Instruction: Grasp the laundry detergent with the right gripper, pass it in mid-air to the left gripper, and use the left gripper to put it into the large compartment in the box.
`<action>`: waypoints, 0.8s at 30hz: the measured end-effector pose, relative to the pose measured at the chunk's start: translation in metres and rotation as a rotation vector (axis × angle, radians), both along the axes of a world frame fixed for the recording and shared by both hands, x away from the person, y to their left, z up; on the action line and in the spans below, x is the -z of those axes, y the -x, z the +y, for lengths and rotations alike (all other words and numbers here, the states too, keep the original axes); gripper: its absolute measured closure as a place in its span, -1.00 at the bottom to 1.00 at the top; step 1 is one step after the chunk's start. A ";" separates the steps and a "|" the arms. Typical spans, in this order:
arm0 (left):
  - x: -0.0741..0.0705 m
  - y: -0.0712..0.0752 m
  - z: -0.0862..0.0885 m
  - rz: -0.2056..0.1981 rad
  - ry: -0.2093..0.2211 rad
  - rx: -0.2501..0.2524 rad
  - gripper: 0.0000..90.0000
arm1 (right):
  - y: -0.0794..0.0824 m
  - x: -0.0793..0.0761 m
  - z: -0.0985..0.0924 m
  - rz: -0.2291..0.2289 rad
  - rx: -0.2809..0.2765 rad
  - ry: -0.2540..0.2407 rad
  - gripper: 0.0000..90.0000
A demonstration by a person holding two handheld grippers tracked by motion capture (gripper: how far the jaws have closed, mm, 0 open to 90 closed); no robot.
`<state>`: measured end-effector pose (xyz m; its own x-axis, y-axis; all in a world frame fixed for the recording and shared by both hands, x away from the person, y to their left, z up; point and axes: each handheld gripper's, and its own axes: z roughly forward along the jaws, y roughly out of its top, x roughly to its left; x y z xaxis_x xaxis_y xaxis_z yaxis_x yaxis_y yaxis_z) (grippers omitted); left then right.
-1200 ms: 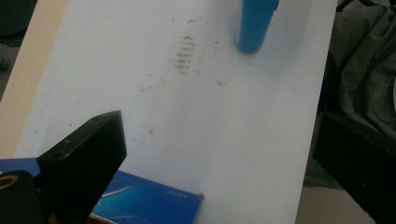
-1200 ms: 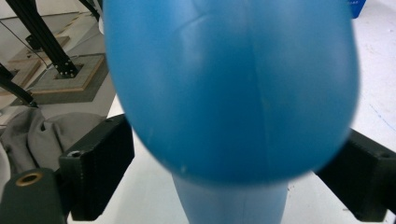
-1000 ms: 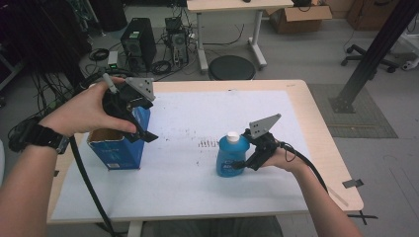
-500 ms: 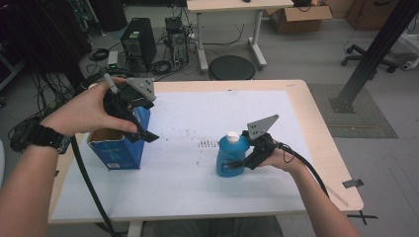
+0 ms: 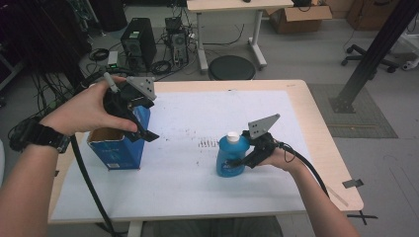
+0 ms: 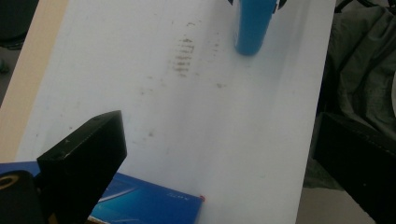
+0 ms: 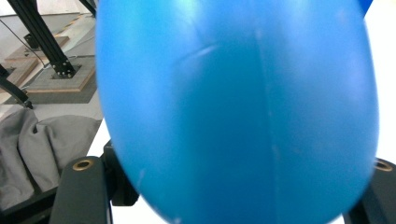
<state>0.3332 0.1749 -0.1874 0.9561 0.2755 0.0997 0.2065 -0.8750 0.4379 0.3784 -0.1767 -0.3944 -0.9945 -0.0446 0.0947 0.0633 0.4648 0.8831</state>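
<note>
Nearest us, our right gripper [image 5: 237, 163] has just been closing its jaws around the blue bottle [image 5: 230, 155], which stands upright on the white sheet [image 5: 197, 197] at the table's right-centre; in the right gripper view the bottle [image 7: 233, 107] sits between the jaws, and they look to be touching its sides, so we judge the grasp about made. Farther left, our left gripper [image 5: 143, 129] hovers with its jaws wide apart and holding nothing over the open blue box [image 5: 118, 148]. Lifting the bottle and putting it in the box is, we reckon, left.
</note>
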 end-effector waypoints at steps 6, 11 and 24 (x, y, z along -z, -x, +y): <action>-0.001 0.000 0.000 -0.002 0.003 0.001 -0.92 | 0.000 0.001 0.001 0.001 0.001 0.002 -0.32; -0.001 0.000 0.000 -0.003 0.004 0.002 -0.92 | 0.000 0.001 0.001 -0.004 0.001 0.007 -0.27; 0.000 -0.001 0.000 0.001 0.003 0.005 -0.92 | 0.000 0.002 0.000 -0.006 -0.007 -0.004 -0.12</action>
<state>0.3337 0.1744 -0.1872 0.9575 0.2712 0.0977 0.2028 -0.8745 0.4407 0.3781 -0.1769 -0.3961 -0.9947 -0.0517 0.0884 0.0547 0.4619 0.8852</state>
